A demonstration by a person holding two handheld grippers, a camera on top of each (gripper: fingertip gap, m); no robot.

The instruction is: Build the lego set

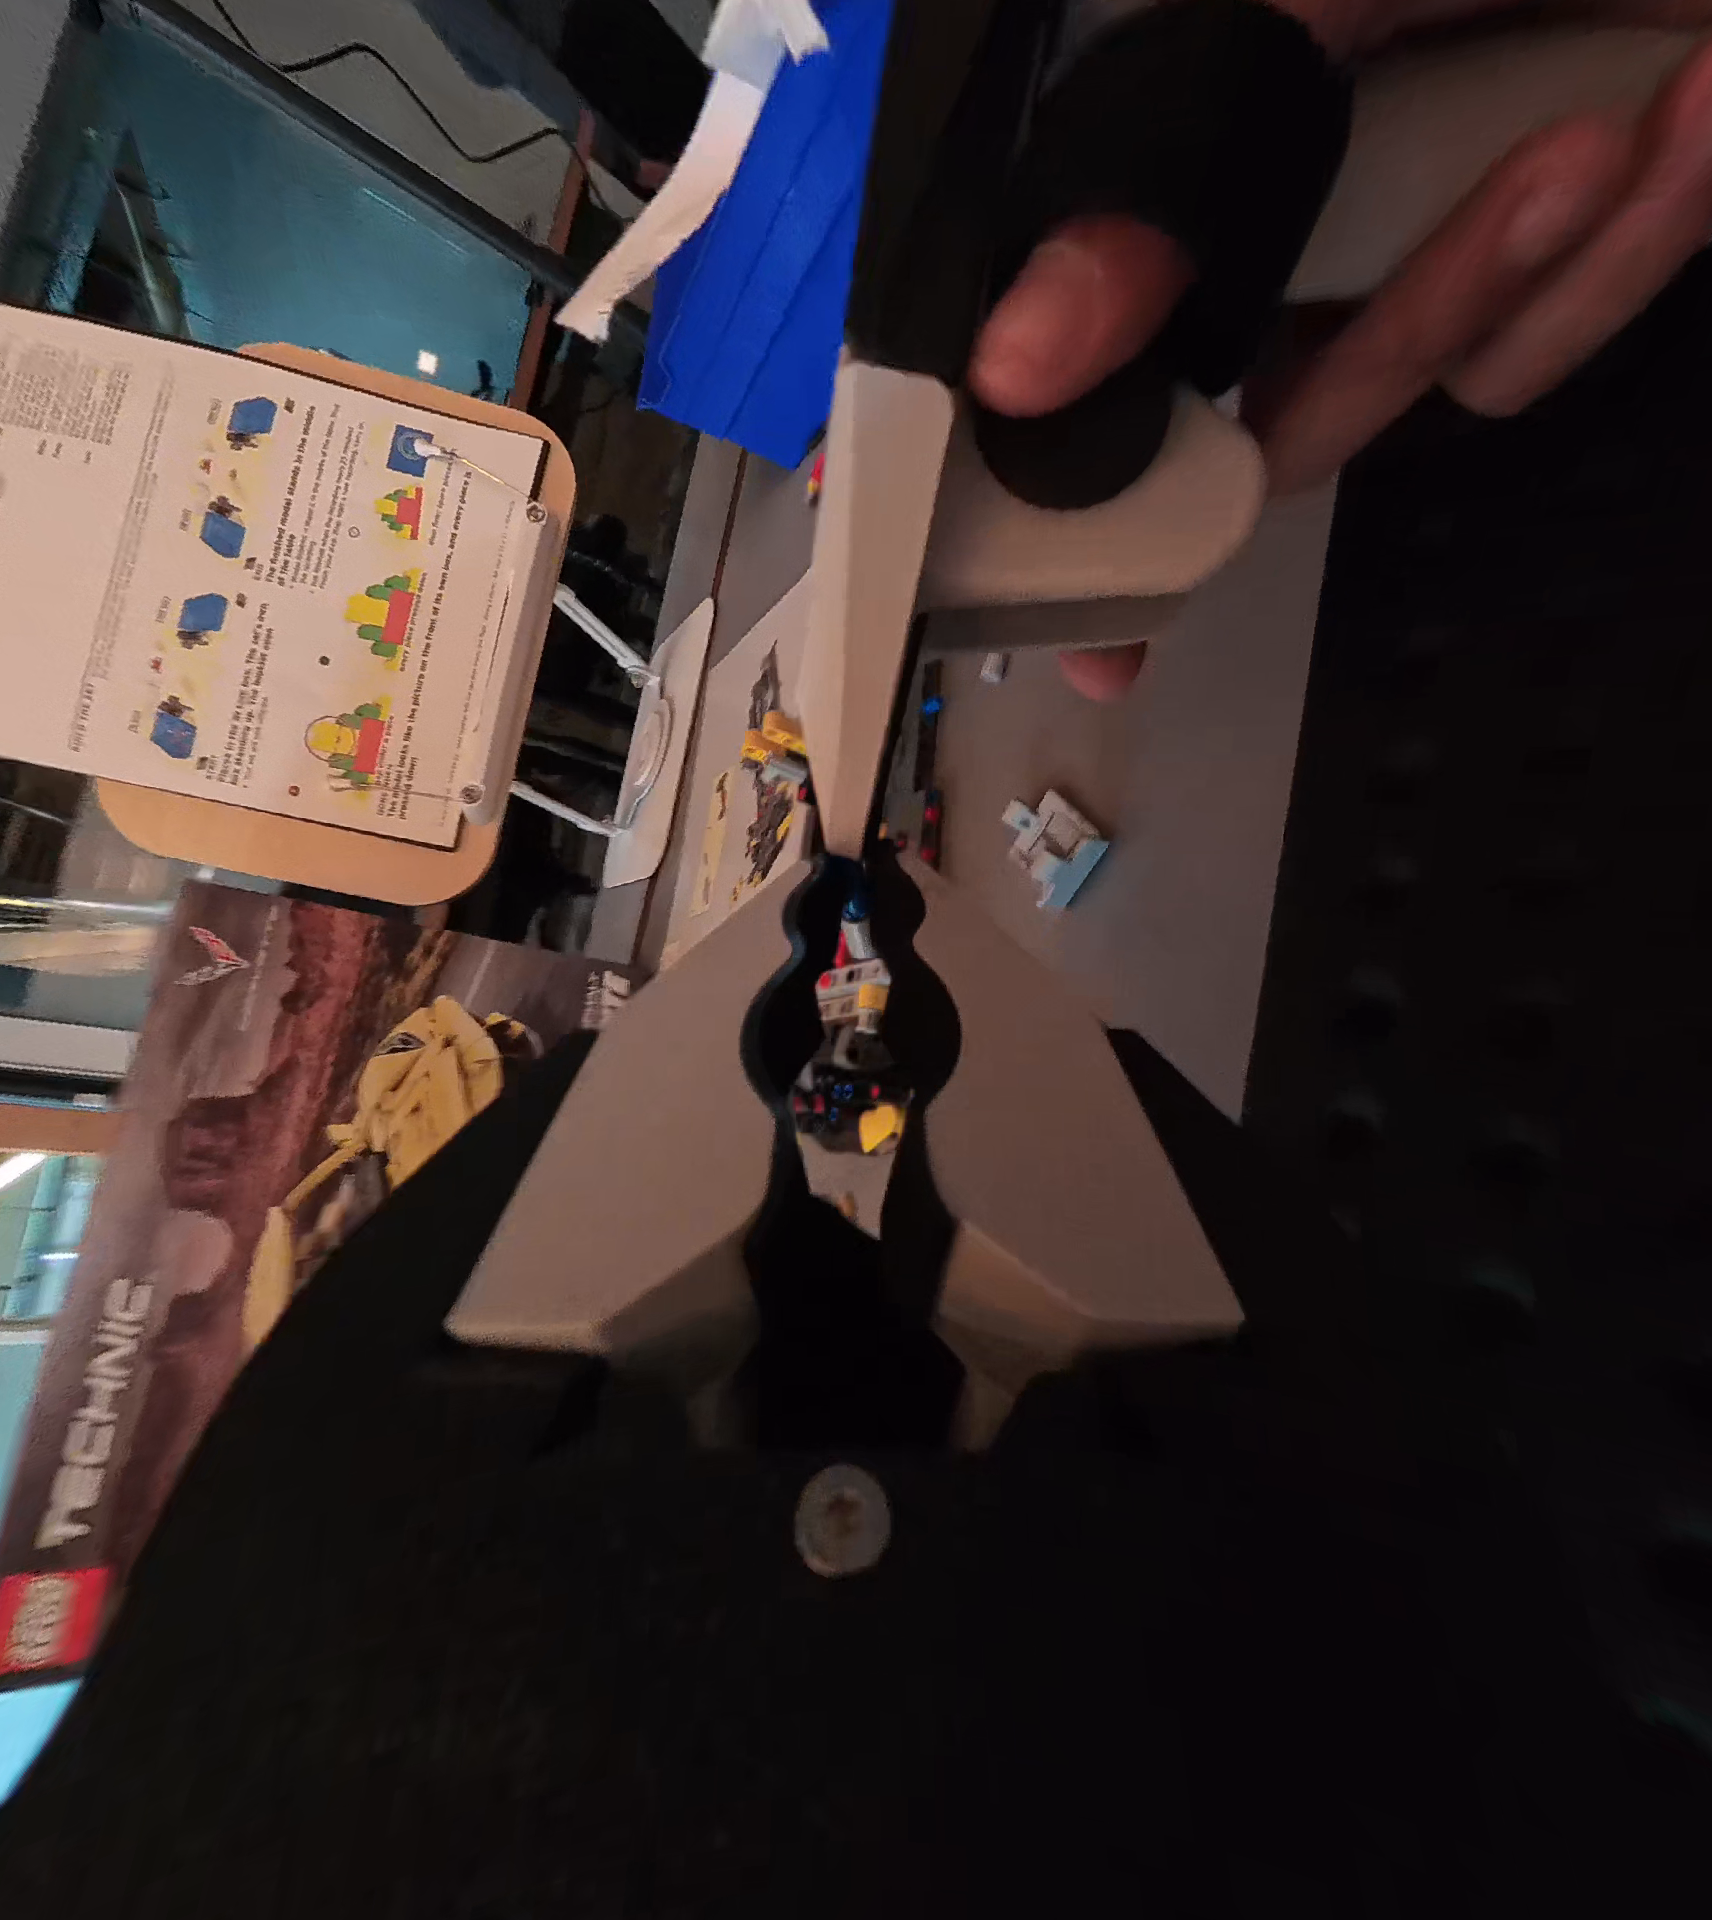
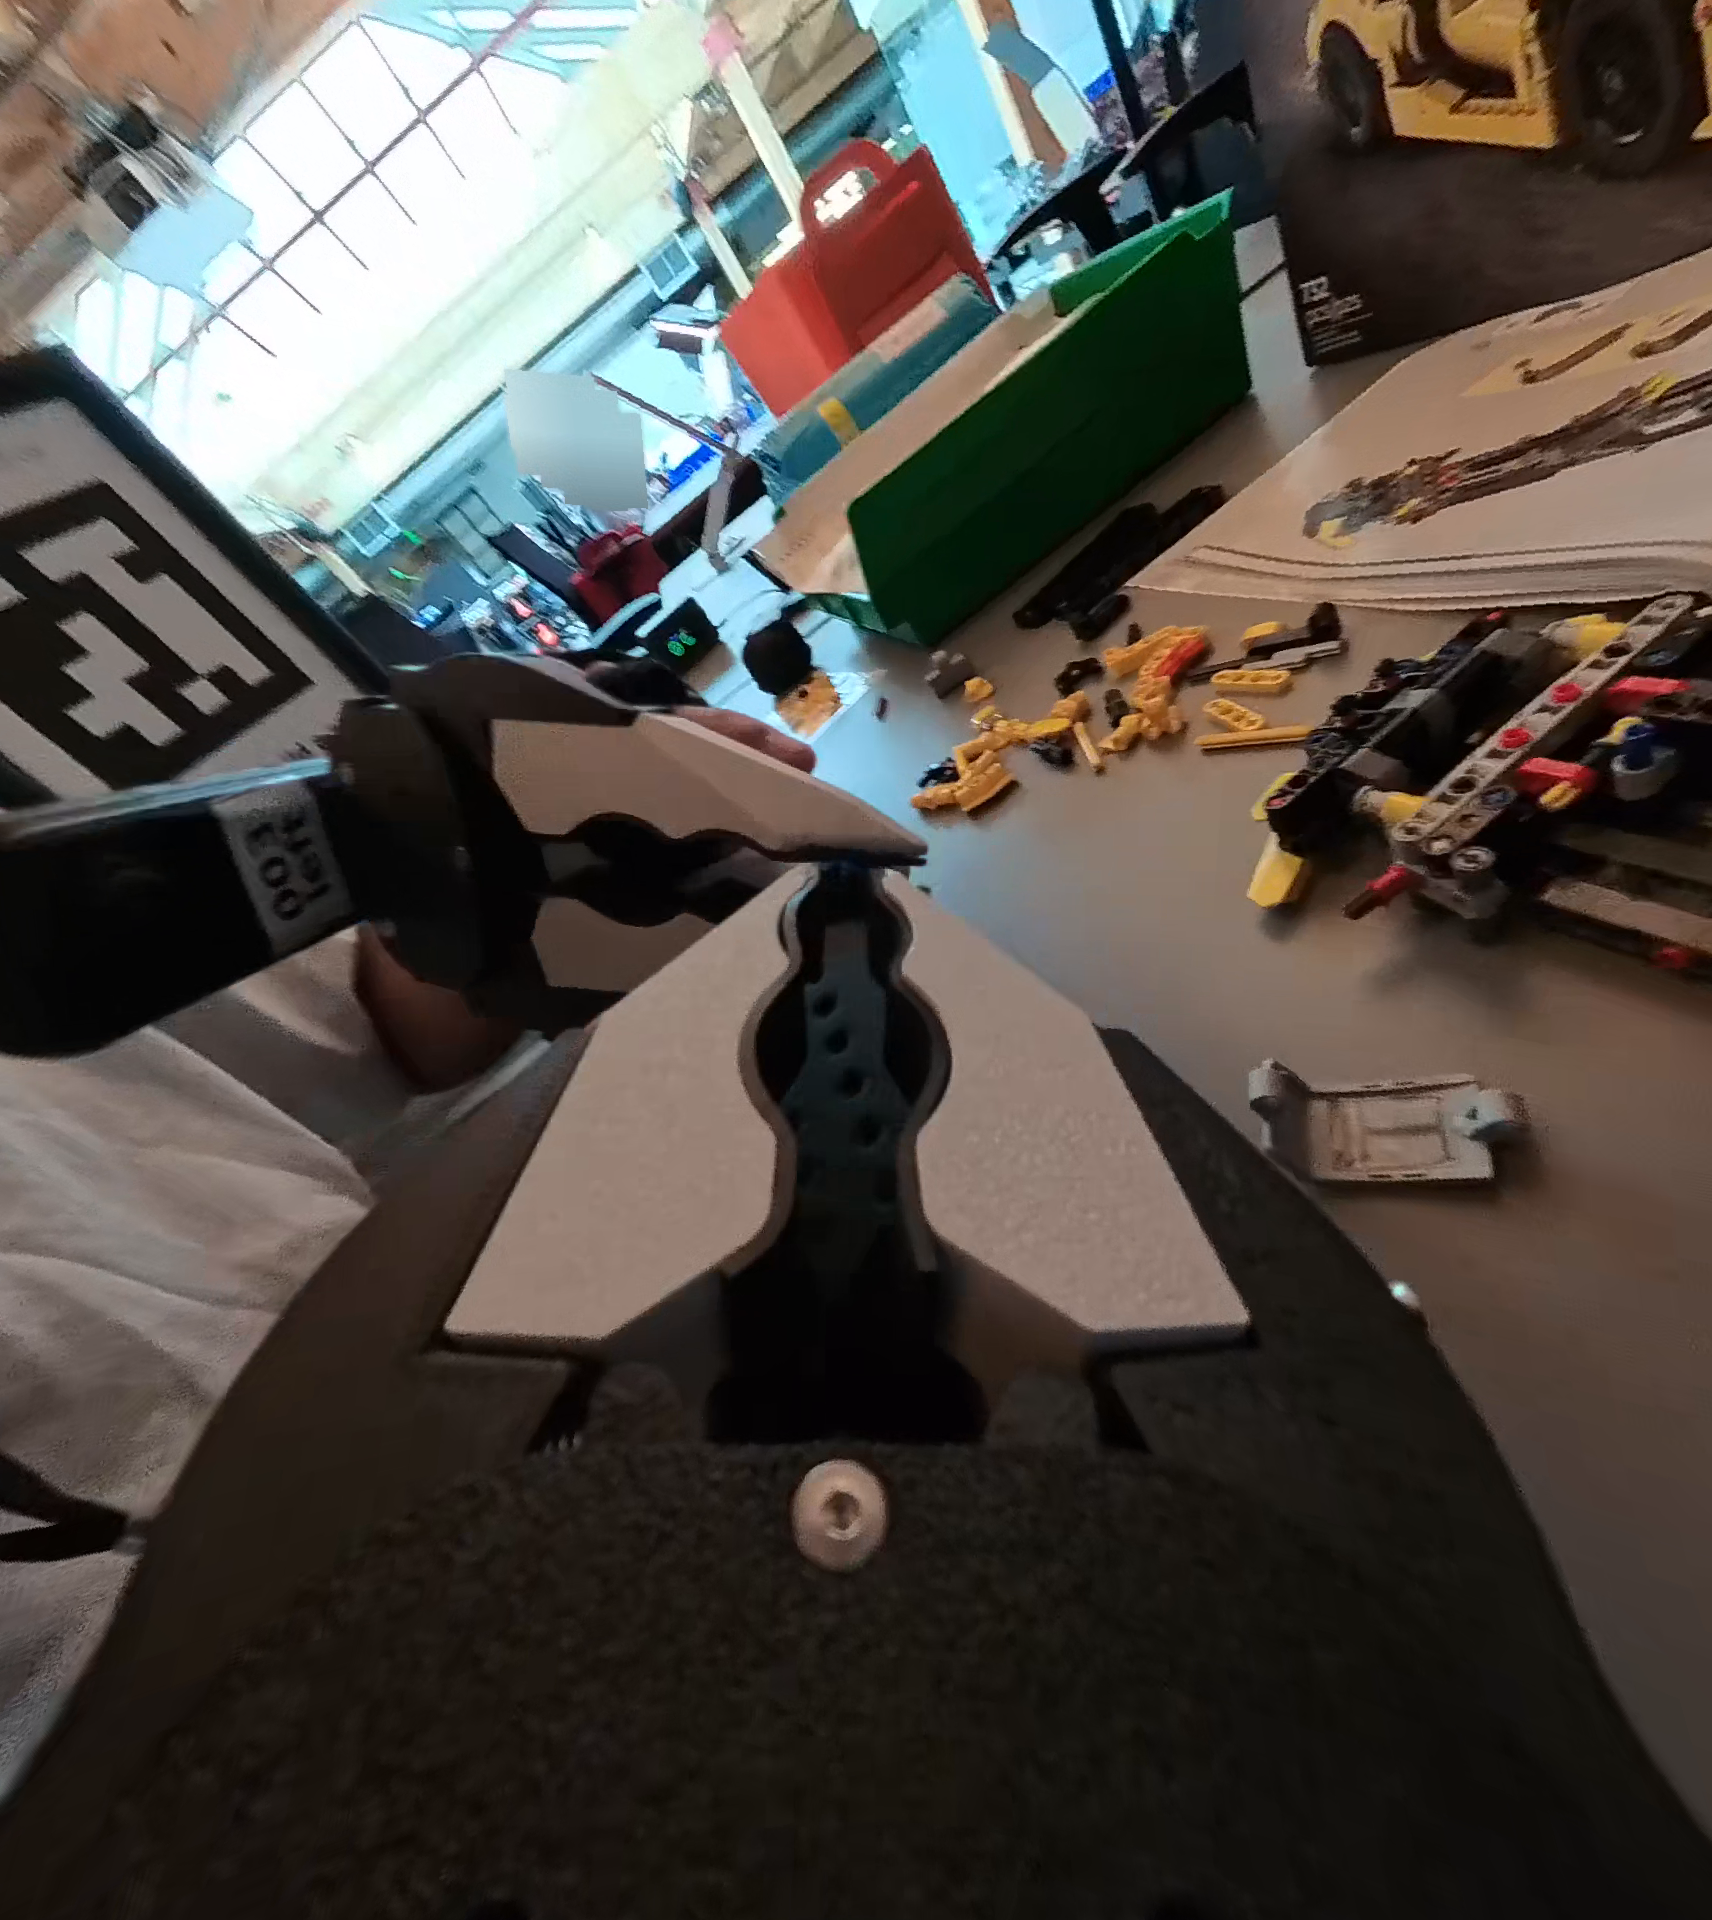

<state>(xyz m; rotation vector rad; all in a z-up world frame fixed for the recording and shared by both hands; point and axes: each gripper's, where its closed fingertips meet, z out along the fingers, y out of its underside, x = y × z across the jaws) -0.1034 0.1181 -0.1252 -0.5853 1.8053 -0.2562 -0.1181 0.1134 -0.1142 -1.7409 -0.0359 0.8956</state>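
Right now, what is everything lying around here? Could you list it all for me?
Half-built model: one, black, grey and yellow, on the table's right side.
Loose pieces: many, mostly yellow and black, scattered mid-table.
Grey panel piece: one, lying alone near the right gripper.
Green box: one, open, at the table's far side.
Instruction booklet: one, open, behind the model.
Set box: one, dark, with a yellow car pictured.
Instruction sheet: one, white, on a stand.
Blue beam: one, with holes, clamped in the right gripper.
Left gripper: shut on a small blue piece, tip meeting the beam.
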